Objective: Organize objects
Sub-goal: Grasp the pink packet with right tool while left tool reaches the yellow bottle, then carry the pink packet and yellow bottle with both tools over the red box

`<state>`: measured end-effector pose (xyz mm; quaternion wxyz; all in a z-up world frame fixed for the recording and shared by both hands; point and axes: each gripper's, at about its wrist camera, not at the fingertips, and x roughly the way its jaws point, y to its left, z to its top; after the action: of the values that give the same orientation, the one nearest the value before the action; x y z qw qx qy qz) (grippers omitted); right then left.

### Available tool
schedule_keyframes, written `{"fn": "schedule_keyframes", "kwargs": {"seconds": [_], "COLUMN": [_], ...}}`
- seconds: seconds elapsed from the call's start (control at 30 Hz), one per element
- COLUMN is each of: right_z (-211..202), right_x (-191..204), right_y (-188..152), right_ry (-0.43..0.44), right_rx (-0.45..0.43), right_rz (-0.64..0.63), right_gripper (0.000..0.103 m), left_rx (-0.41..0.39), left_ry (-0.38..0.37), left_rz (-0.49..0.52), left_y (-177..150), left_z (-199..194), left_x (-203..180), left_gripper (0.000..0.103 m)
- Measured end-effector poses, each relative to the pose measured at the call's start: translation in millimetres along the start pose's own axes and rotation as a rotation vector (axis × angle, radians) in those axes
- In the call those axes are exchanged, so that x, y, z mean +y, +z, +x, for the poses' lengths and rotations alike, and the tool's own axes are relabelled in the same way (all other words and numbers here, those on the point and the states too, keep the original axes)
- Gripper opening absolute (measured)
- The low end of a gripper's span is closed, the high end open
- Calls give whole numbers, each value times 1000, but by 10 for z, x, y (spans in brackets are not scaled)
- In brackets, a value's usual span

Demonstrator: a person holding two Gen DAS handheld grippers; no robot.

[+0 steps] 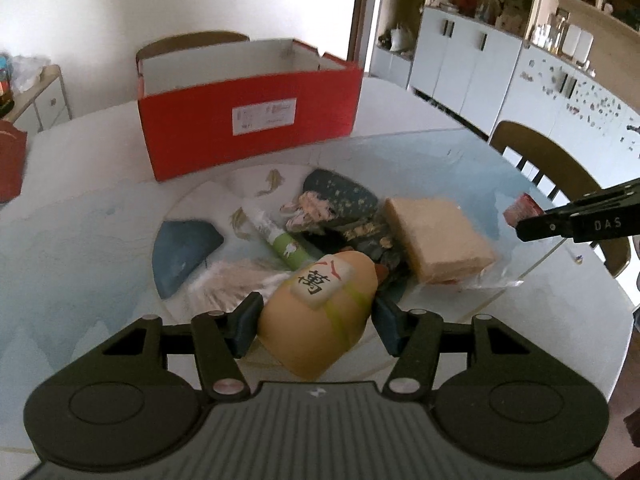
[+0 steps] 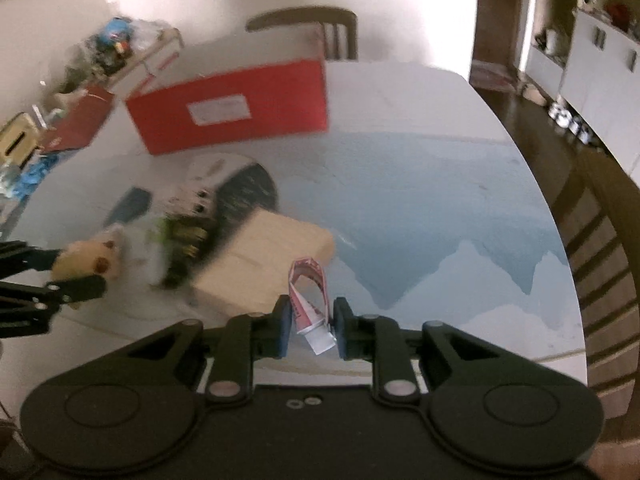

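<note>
My left gripper (image 1: 316, 312) is shut on a tan plush toy (image 1: 316, 344) with a mahjong-tile patch, held just above the table. From the right wrist view the same toy (image 2: 86, 262) shows between the left gripper's fingers (image 2: 80, 290). My right gripper (image 2: 310, 322) is shut on a folded red-and-white tube (image 2: 309, 280), lifted off the table. In the left wrist view that gripper (image 1: 524, 227) reaches in from the right with the tube (image 1: 522, 208). An open red box (image 1: 248, 120) stands behind the pile.
A wrapped beige block (image 1: 436, 236), a green tube (image 1: 290, 248) and a dark patterned pouch (image 1: 340, 196) lie on the round table (image 1: 80, 280). Wooden chairs (image 1: 560, 168) stand at the far and right sides. The table's edge (image 2: 560, 240) curves on the right.
</note>
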<state>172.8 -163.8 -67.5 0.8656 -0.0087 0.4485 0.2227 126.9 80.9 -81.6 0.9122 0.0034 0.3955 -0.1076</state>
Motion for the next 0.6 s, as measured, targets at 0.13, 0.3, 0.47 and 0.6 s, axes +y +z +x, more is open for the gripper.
{"fn": "schedule_keyframes", "kwargs": {"seconds": [0.13, 0.3, 0.47, 0.6], "right_z": [-70, -17, 10, 6], "right_x": [129, 195, 205, 207], "right_y": [69, 46, -12, -33], "right_ry": [23, 21, 12, 10], "right_rx": [-22, -1, 20, 26], "right_rz": [-19, -38, -39, -37], "right_gripper": [21, 21, 22, 22], "left_rx": [-7, 32, 61, 52], "left_ry": [-7, -45, -84, -111], "left_rz": [25, 83, 133, 166], "left_y": [6, -149, -319, -402], "left_z": [-1, 128, 218, 203], "left_x": [-29, -62, -101, -125], "left_gripper": [58, 58, 59, 62]}}
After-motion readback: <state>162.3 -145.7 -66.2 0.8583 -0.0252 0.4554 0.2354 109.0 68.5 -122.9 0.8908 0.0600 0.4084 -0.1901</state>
